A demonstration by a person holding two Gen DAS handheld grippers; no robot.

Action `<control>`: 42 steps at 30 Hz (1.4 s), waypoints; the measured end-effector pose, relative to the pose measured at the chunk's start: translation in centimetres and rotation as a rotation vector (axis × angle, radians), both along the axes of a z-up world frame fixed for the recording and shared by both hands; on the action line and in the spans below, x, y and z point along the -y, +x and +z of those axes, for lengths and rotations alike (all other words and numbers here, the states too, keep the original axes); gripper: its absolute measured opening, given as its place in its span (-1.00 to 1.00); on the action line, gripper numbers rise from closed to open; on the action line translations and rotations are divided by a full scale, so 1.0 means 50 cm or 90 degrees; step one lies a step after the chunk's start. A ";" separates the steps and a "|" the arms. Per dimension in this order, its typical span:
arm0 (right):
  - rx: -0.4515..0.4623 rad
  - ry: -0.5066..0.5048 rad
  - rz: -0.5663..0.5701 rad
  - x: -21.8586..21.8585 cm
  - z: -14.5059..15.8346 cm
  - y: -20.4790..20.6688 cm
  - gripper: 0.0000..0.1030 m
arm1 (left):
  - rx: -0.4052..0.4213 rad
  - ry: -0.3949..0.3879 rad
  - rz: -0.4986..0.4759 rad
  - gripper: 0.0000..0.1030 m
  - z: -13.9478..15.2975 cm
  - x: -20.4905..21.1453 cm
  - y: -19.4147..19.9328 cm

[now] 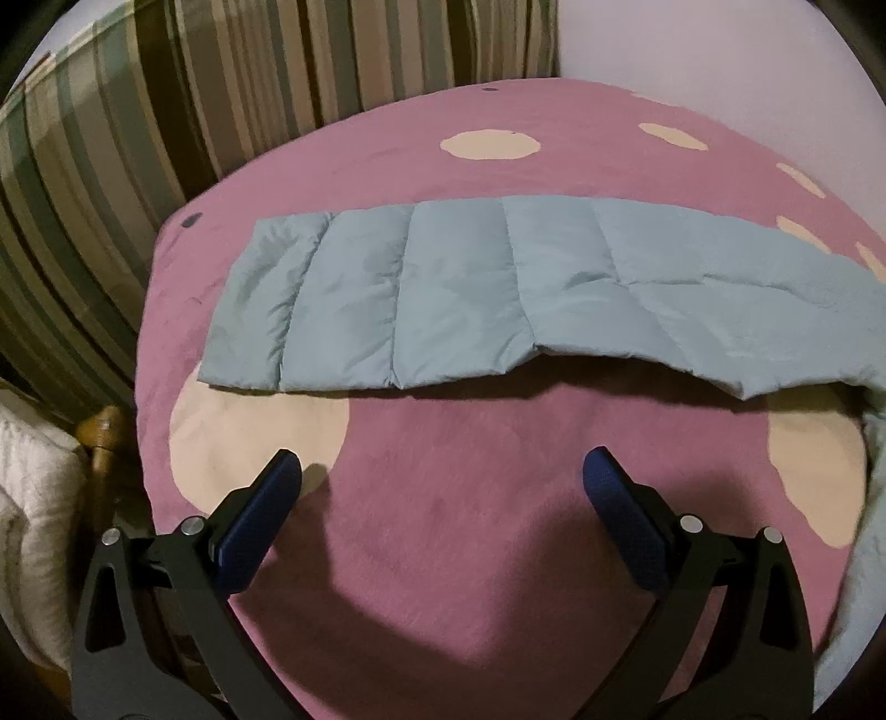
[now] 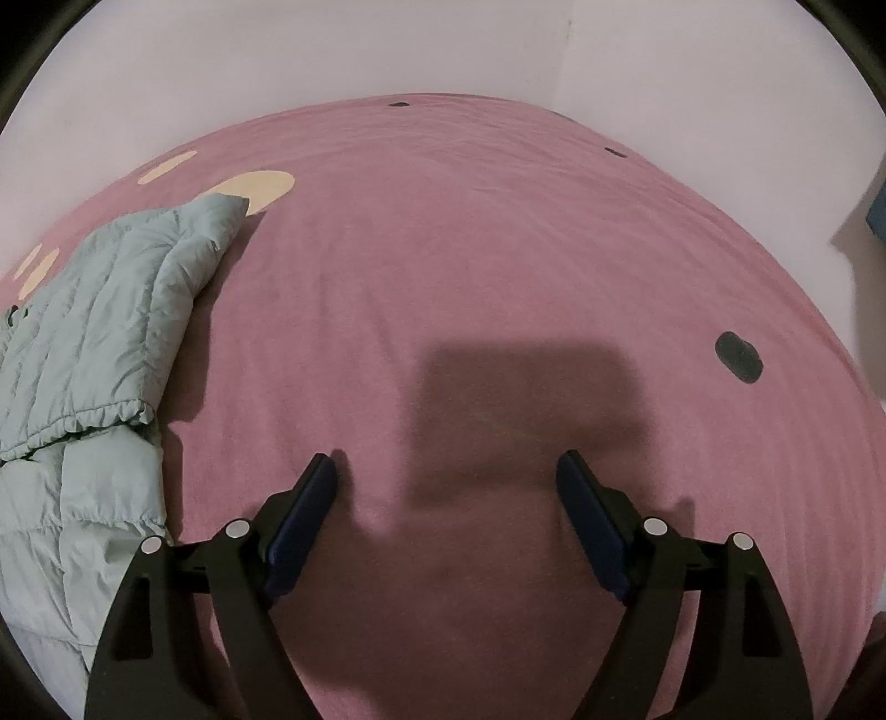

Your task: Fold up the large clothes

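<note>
A pale blue quilted jacket [image 1: 498,288] lies spread as a long flat band across the pink bed cover [image 1: 443,526] in the left wrist view, with its near edge lifted a little at the right. My left gripper [image 1: 442,471] hovers open over bare cover, short of the jacket's near edge, nothing between its fingers. In the right wrist view the same jacket [image 2: 94,343] lies bunched and folded over itself at the left edge. My right gripper [image 2: 446,471] stands open over bare pink cover [image 2: 498,249], to the right of the jacket and apart from it.
The cover has cream spots [image 1: 490,145] and small dark spots [image 2: 738,355]. Striped cushions [image 1: 166,111] stand behind the bed on the left, a white cloth [image 1: 33,509] and a wooden post [image 1: 105,437] beside it. Pale walls [image 2: 387,50] close the far side.
</note>
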State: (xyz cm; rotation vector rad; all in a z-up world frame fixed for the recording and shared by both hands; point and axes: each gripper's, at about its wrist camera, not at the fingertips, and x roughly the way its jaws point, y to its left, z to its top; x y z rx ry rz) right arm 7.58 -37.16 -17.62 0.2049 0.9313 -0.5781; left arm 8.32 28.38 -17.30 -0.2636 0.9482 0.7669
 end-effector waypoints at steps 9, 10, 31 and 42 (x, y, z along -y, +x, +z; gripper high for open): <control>0.000 0.000 0.000 0.001 -0.003 -0.002 0.58 | 0.106 -0.015 -0.038 0.96 0.077 -0.107 -0.065; 0.000 0.000 0.000 0.000 -0.002 -0.002 0.58 | 0.119 -0.027 -0.035 0.96 0.083 -0.130 -0.071; -0.006 -0.012 -0.009 -0.004 -0.003 -0.004 0.62 | 0.219 -0.289 -0.097 0.61 0.013 -0.372 -0.078; -0.006 -0.016 -0.013 -0.005 -0.002 -0.002 0.64 | 0.255 -0.386 -0.138 -0.42 -0.012 -0.340 -0.024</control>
